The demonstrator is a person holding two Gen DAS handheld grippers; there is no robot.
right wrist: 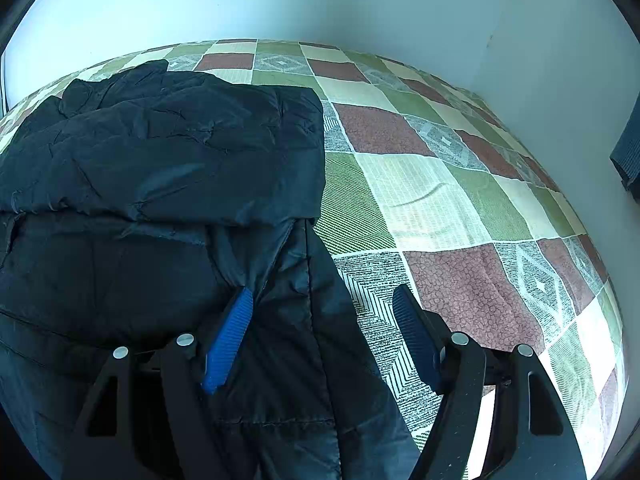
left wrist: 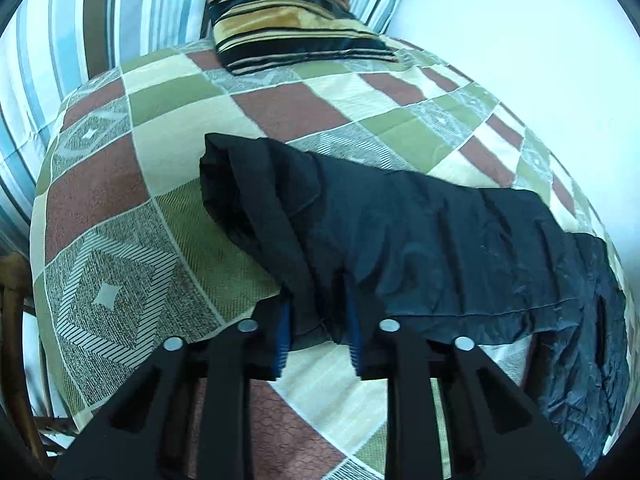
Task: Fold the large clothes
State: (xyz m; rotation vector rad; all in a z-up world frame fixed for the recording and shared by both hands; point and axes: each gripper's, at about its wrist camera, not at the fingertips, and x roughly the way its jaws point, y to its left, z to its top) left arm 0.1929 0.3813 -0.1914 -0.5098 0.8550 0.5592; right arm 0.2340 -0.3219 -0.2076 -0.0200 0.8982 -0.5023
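A large dark navy padded jacket (left wrist: 420, 240) lies on a bed with a checked cover (left wrist: 132, 208). In the left wrist view my left gripper (left wrist: 318, 316) is shut on a fold of the jacket's edge, which hangs between the blue pads and lifts off the cover. In the right wrist view the jacket (right wrist: 160, 168) lies partly folded over itself. My right gripper (right wrist: 324, 304) is open, its jaws wide apart over the jacket's right edge, with the left pad (right wrist: 230, 340) over the fabric and the right pad over the cover (right wrist: 460, 288).
A striped pillow (left wrist: 280, 12) lies at the head of the bed. Striped curtains (left wrist: 60, 52) hang at the left. A white wall (right wrist: 360, 4) runs along the bed's far side. A wooden chair (left wrist: 16, 320) stands by the bed's left edge.
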